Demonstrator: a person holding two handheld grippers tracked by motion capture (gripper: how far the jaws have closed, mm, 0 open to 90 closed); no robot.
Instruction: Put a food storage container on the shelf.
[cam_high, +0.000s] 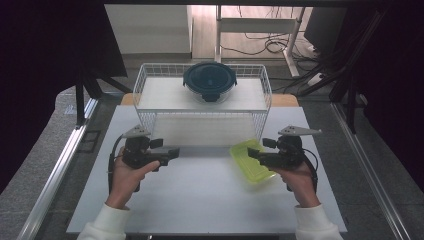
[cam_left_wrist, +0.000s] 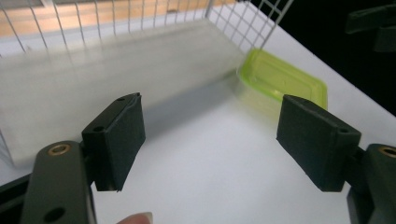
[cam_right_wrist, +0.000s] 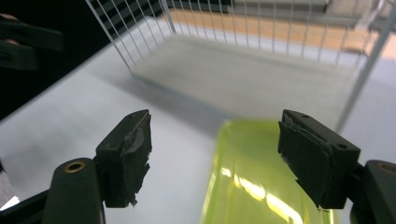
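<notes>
So far nothing is gripped, as I read it. Low in the frame, my left gripper and right gripper hover over the desk, fingers spread and empty. The green box lies under the right one. Beyond, the bowl sits atop the rack, untouched.

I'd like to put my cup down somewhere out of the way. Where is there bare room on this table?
The widest bare patch is the white table between the two hands, in front of the wire rack. The rack's lower level also looks bare. It is crowded by the right tongs, over the green lid, and on the rack's top shelf around the round container.
</notes>
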